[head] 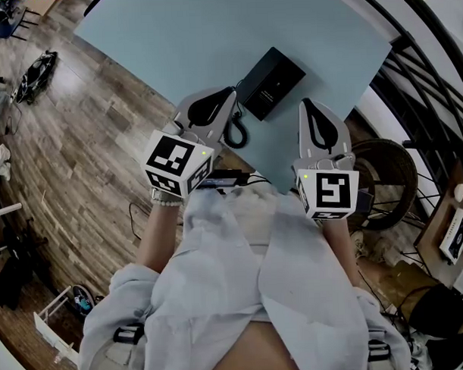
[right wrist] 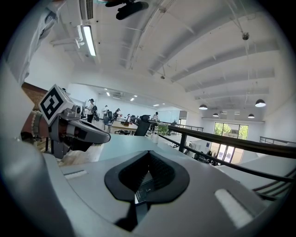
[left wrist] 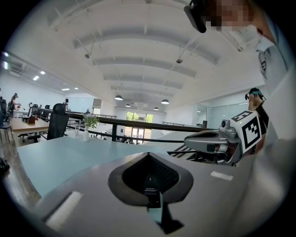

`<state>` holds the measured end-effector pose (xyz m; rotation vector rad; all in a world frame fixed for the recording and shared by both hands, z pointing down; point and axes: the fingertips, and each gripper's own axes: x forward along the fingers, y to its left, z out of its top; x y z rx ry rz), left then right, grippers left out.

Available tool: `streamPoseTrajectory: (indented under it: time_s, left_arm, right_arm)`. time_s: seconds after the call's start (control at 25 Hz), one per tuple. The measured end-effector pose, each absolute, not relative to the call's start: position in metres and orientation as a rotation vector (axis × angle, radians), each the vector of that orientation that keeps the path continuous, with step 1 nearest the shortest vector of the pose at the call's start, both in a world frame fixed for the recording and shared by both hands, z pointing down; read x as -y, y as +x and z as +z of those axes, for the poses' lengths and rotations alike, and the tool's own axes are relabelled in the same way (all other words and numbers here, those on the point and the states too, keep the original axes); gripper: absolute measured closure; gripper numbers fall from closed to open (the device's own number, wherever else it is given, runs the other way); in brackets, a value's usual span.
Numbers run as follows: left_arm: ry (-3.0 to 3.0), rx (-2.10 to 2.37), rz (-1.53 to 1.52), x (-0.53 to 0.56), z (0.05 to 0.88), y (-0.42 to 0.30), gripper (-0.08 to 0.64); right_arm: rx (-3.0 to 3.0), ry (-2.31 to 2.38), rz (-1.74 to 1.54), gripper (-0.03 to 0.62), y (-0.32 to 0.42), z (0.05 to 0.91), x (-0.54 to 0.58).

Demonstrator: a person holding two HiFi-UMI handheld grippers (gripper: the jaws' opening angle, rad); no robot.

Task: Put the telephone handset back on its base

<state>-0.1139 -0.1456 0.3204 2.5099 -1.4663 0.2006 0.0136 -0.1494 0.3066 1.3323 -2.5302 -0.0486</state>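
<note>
Both of my grippers are hovering over the near corner of the pale blue table (head: pixel 158 39). My left gripper (head: pixel 230 92) and right gripper (head: pixel 306 103) are each pressing their fingers together with nothing between them. A black telephone (head: pixel 272 83) is lying flat on the table just beyond and between them, its curly cord (head: pixel 236 132) looping beside my left gripper (I am failing to tell the handset apart from it).
</note>
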Motion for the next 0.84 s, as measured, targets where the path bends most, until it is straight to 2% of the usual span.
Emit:
streamPoseTrajectory:
  time_s: [0.84]
  left_arm:
    - [2.513, 1.449, 0.211, 0.1469, 0.3242, -0.1114, 0.557]
  right_arm:
    - [2.52, 1.333, -0.056, 0.586, 0.0137, 0.308, 0.1507]
